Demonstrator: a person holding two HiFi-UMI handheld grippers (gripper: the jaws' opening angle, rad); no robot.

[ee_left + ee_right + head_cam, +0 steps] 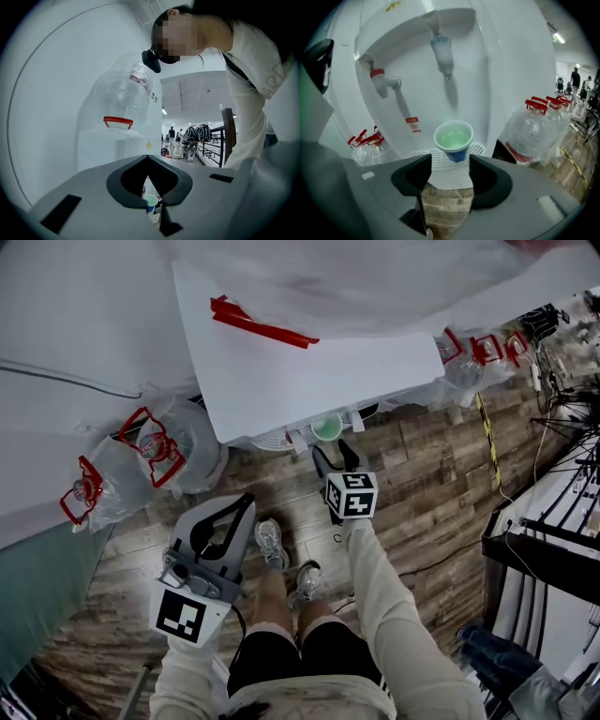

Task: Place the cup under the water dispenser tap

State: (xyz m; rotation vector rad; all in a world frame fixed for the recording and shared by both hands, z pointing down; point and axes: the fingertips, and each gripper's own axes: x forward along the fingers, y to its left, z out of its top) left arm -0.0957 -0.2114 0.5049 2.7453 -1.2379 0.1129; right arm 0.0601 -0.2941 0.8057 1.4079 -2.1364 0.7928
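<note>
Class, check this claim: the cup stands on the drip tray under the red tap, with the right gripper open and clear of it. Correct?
One error: the cup stands on the drip tray under the blue tap, not the red tap beside it, as the right gripper view shows. The right gripper is open and clear of it.
</note>
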